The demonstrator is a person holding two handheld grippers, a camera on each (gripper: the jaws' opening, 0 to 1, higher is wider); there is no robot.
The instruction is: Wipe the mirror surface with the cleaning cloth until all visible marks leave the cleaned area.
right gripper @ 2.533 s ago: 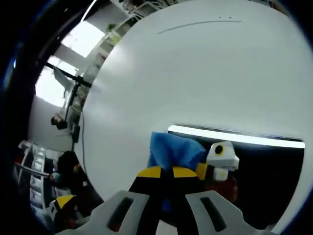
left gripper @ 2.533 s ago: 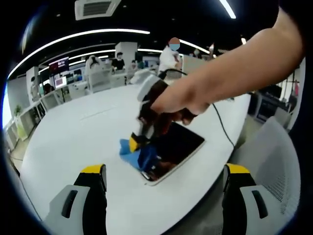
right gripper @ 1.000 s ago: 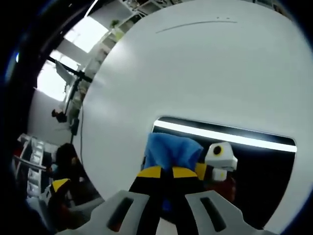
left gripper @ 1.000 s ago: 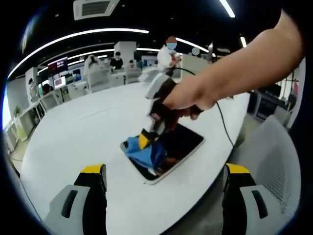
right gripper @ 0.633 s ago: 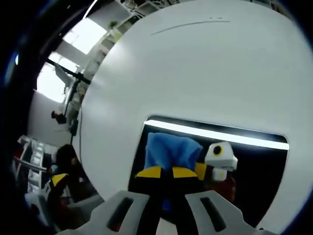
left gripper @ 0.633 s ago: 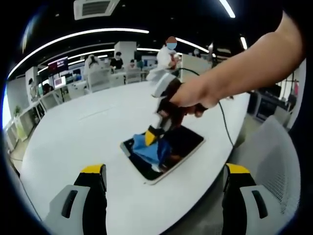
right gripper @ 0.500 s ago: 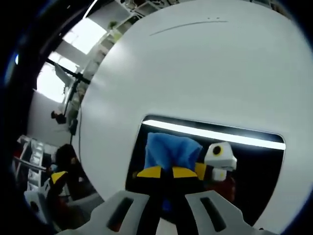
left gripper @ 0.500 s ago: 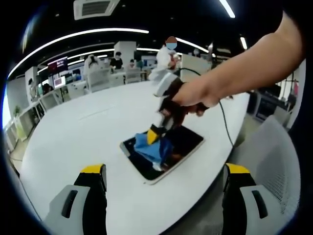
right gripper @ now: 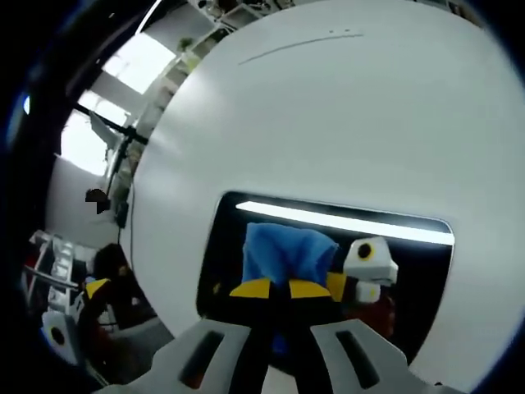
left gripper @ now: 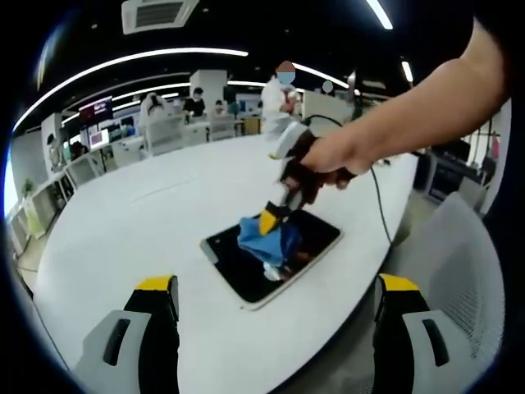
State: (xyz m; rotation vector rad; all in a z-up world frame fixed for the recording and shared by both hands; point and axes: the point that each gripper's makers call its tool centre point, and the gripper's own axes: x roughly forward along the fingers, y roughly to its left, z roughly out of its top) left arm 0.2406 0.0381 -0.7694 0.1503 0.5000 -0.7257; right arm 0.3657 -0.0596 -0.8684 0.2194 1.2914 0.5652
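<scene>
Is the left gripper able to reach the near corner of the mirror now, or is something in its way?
Probably yes. The left gripper is open above the bare table, and nothing lies before the mirror. The right gripper presses the cloth farther along, so the near corner looks free.

Open office: white round table [left gripper: 148,222], ceiling striplights [left gripper: 139,57].

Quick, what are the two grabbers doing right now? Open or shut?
Left gripper: open, holding nothing, hanging over the white table.
Right gripper: shut on the blue cloth, on the mirror.
</scene>
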